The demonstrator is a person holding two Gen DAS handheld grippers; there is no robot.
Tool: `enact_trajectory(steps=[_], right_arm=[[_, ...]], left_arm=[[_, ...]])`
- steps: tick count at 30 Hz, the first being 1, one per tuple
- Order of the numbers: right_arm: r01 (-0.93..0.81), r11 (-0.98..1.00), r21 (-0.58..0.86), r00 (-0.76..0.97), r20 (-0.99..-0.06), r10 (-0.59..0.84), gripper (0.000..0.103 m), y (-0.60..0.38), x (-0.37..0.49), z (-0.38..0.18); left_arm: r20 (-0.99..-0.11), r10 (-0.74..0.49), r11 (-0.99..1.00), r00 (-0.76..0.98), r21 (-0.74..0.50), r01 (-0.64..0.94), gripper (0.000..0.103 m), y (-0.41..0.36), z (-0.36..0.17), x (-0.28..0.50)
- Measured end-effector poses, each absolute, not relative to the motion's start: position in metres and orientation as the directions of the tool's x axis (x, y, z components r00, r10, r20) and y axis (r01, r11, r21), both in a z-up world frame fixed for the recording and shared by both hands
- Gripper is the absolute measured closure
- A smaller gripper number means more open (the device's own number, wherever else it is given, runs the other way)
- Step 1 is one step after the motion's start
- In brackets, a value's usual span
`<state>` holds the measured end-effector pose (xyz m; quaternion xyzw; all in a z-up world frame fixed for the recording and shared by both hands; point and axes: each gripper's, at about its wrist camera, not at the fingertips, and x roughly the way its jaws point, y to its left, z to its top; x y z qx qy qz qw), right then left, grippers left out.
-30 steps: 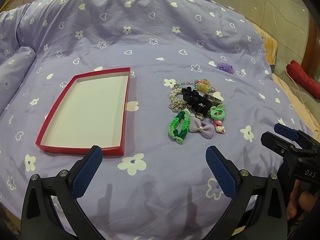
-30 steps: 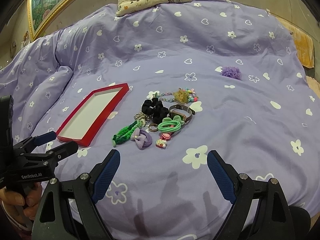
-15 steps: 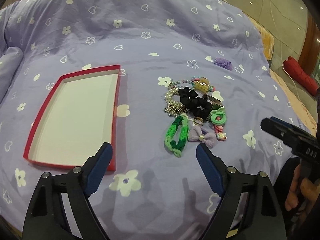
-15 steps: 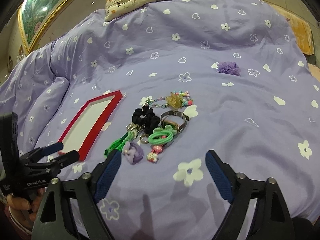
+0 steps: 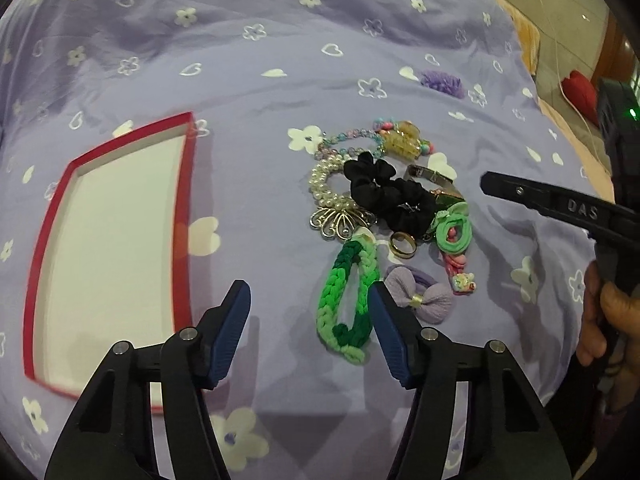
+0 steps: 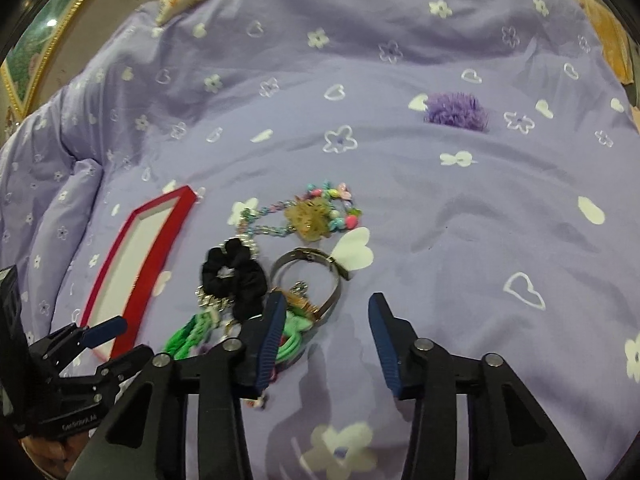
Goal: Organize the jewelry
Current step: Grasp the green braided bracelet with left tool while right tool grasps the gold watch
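Both grippers have come in lower and nearer the jewelry pile since a second ago, and their jaws have narrowed. At the left lies the red tray (image 5: 182, 216), shallow, white inside, nothing in it, flat on the lilac flowered bedspread (image 5: 248, 60). Just right of it the left gripper (image 5: 309, 316) hovers with jaws apart and closing, only bare cloth between them; its right finger sits just beside the green braided loop (image 5: 346, 292). The pile follows: pearl bracelet (image 5: 326, 184), black scrunchie (image 5: 386, 194), gold ring (image 5: 403, 245), lilac bow (image 5: 418, 300), metal bangle (image 6: 308, 276) and beaded bracelet (image 6: 316, 216). Further right, the right gripper (image 6: 322, 328) is closing too, empty, its left finger over the pile's edge. A purple pom-pom (image 6: 456, 112) lies well apart, beyond.
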<state>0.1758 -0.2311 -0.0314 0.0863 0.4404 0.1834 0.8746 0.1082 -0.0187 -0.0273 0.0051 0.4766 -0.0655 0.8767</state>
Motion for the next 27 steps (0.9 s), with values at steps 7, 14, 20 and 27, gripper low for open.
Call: enact_trajectory(steps=[7,14,20,27], right_arm=[[-0.244,0.919,0.31,0.483,-0.783,0.392,0.062,-0.222,0.193,-0.047],[-0.248,0.917,0.313,0.455,-0.798,0.396,0.062,-0.216,0.209,-0.052],[-0.243,0.918,0.313,0.419,-0.82,0.391,0.074,-0.215,0.221,-0.064],[-0.273,0.913,0.303,0.419,-0.817,0.396,0.101,-0.21,0.217,-0.066]], left_arm=[[-0.859,-0.105,0.988,0.501,-0.034,0.149,0.057,-0.022,-0.04,0.123],[-0.876,-0.125,0.982,0.466,-0.043,0.183,0.062,-0.028,-0.051,0.134],[-0.879,-0.157,0.975,0.449,-0.065,0.213,0.075,-0.03,-0.058,0.138],[-0.865,-0.208,0.959,0.457,-0.089,0.268,0.094,-0.036,-0.056,0.135]])
